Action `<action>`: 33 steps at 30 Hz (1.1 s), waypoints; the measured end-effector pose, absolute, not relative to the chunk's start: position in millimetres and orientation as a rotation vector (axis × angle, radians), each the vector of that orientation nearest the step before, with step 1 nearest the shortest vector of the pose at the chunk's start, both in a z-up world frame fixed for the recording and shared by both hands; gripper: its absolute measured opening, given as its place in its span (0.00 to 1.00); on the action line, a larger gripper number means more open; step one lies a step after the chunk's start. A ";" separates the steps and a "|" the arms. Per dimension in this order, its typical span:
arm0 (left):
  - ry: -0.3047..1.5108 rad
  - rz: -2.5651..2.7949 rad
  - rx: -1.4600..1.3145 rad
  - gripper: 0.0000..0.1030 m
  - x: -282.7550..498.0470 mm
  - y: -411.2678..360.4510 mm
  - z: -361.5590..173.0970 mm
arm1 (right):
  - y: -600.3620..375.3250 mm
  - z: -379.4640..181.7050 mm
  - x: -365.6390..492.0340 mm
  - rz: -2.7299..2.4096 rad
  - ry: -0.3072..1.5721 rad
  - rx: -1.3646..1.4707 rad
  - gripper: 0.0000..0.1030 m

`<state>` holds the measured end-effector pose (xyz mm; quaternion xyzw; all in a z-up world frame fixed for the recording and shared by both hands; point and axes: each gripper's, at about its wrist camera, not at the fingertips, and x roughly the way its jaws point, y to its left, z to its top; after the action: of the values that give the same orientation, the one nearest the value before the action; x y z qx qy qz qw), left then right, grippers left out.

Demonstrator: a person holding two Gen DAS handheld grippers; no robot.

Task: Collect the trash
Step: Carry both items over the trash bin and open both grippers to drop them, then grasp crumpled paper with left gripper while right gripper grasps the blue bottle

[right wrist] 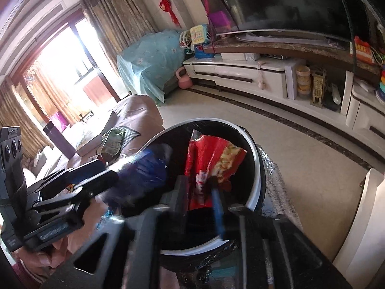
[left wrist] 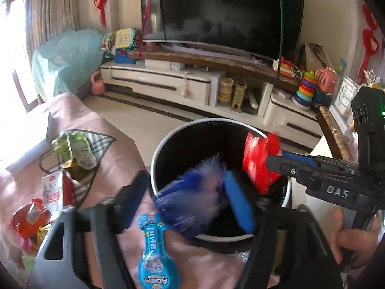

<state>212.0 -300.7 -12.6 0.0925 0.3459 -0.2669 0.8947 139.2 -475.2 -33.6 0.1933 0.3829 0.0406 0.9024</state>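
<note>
A round black bin with a white rim (left wrist: 168, 134) (right wrist: 258, 168) stands beside the pink-covered sofa. A blurred blue and white wrapper (left wrist: 192, 192) (right wrist: 144, 171) is between the open fingers of my left gripper (left wrist: 185, 197), over the bin's near edge; whether it is still held I cannot tell. My right gripper (right wrist: 199, 185) (left wrist: 272, 161) is shut on a red snack bag (right wrist: 211, 159) (left wrist: 257, 159) and holds it over the bin's mouth.
More trash lies on the sofa (left wrist: 79, 113): a green packet (left wrist: 77, 149), a red and white packet (left wrist: 54, 192), an orange-red wrapper (left wrist: 28, 219) and a blue toy-shaped pack (left wrist: 154, 248). A white TV cabinet (left wrist: 168, 84) with a TV (left wrist: 223, 9) stands behind the bin.
</note>
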 end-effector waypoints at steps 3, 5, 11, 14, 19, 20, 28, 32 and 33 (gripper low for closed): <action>0.722 -0.546 0.184 0.75 207.2 -292.9 -14.7 | -475.1 -32.0 133.0 0.076 0.778 0.411 0.52; 0.731 -0.528 0.170 0.76 203.4 -283.1 -17.6 | -475.8 -31.4 132.4 0.077 0.771 0.423 0.56; 0.746 -0.471 0.089 0.79 182.3 -236.5 -25.0 | -462.3 -23.0 113.7 0.086 0.713 0.436 0.73; 0.746 -0.438 0.050 0.79 169.8 -209.2 -26.4 | -446.5 -20.3 105.0 0.104 0.695 0.443 0.78; 0.750 -0.381 -0.014 0.79 150.7 -166.2 -27.9 | -410.2 -21.6 93.7 0.140 0.689 0.437 0.81; 0.750 -0.371 -0.023 0.79 145.9 -157.1 -28.1 | -402.5 -22.7 92.1 0.150 0.693 0.437 0.82; 0.738 -0.285 -0.051 0.79 113.1 -98.5 -34.7 | -338.8 -33.9 87.7 0.239 0.756 0.385 0.82; 0.743 -0.241 -0.078 0.79 102.3 -71.8 -38.5 | -315.0 -36.9 87.8 0.258 0.773 0.341 0.82; 0.743 -0.229 -0.084 0.79 100.8 -67.2 -38.5 | -311.3 -38.3 88.4 0.260 0.777 0.335 0.82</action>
<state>100.8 -67.2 -38.5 -0.0411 0.3621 -0.1115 0.9245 88.4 -311.3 -38.3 0.1619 0.3759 0.1256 0.9037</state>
